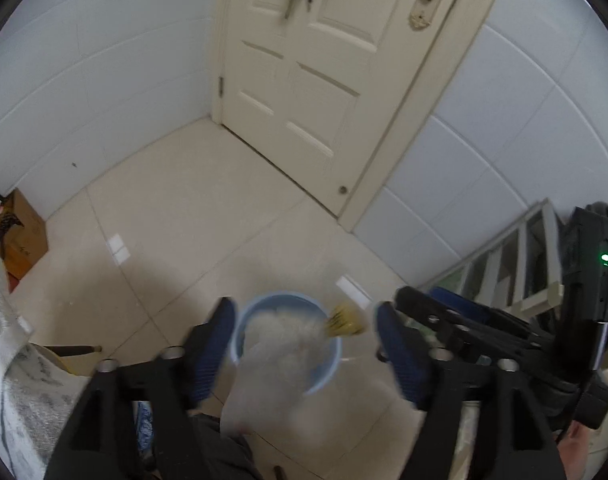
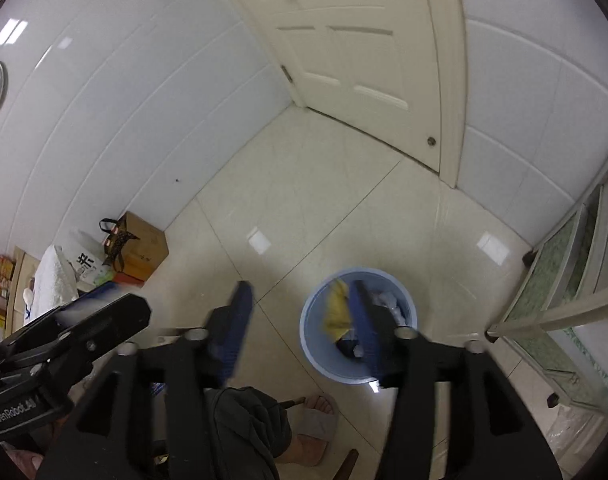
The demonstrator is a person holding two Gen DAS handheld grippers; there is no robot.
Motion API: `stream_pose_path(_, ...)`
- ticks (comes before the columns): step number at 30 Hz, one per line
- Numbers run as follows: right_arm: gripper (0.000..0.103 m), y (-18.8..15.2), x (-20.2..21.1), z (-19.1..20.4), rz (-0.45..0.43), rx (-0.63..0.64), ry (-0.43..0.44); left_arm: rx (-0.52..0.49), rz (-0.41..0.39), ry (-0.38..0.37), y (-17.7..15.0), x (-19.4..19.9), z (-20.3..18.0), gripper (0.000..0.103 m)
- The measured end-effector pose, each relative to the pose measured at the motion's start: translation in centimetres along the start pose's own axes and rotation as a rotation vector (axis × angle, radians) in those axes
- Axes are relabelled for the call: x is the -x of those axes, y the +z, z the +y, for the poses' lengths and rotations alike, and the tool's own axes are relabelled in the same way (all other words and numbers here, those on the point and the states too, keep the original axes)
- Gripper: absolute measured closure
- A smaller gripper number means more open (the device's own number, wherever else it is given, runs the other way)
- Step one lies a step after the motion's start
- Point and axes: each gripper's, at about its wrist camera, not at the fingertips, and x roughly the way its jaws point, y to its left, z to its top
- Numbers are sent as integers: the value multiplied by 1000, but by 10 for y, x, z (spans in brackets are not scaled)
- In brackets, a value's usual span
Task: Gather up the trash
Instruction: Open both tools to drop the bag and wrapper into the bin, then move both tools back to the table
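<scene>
Right now the blue bin (image 2: pixel 358 324) is sitting on the pale tiled floor (image 2: pixel 304 208), near the person and a little right of centre, with the cream door (image 2: pixel 364 60) far behind it and a glass-fronted cabinet (image 2: pixel 564 300) off to its right. A yellow wrapper (image 2: pixel 336 312) is dropping in over the near-left rim, joining white and dark scraps already lying inside. From the left wrist view a pale, see-through plastic bag (image 1: pixel 288 360) is falling, blurred, straight over the mouth of the bin, and the yellow piece is showing at the rim on the right.

So the step in hand looks like the drop itself. The left gripper (image 1: pixel 304 344) is standing with its blue pads spread wide on either side of the bag, not pressing it. The right gripper (image 2: pixel 300 328) is likewise released, nothing pinched between its fingers, hanging just above the bin.

Whether the bag is going fully inside I cannot tell; it is blurred and may be draping over the rim. Next, I judge, both hands are needing to lift clear, check the bag's landing, and turn toward whatever rubbish remains. A slippered foot (image 2: pixel 316 420) is resting just near the bin, and a brown cardboard box (image 2: pixel 144 246) is standing by the left wall
</scene>
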Motion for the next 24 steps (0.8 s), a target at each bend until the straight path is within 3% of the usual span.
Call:
stream_pose_path(1, 36, 0, 1, -1, -6, -5, -6, 2, -9, 20, 1, 2, 3, 13)
stream_pose_path(2, 28, 0, 2, -2, -10, -8, -14, 2, -17, 35, 2, 5, 4, 9)
stream_pose_path(3, 23, 0, 2, -2, -12, -12, -20, 1, -28, 51, 5, 7, 6, 6)
stream_pose_path(5, 3, 0, 4, -3, -20, -27, -33, -1, -46, 83, 11, 12, 8, 3)
stream_pose_path(6, 0, 0, 4, -2, -22, -30, -42, -3, -51, 91, 12, 14, 8, 1)
stream_pose_path(11, 0, -1, 12, 5, -36, -37, -60, 1, -101, 103, 10, 37, 9, 1)
stream_pose_path(24, 0, -4, 54, 51, -101, 18, -28, 63, -279, 129, -64, 145, 26, 1)
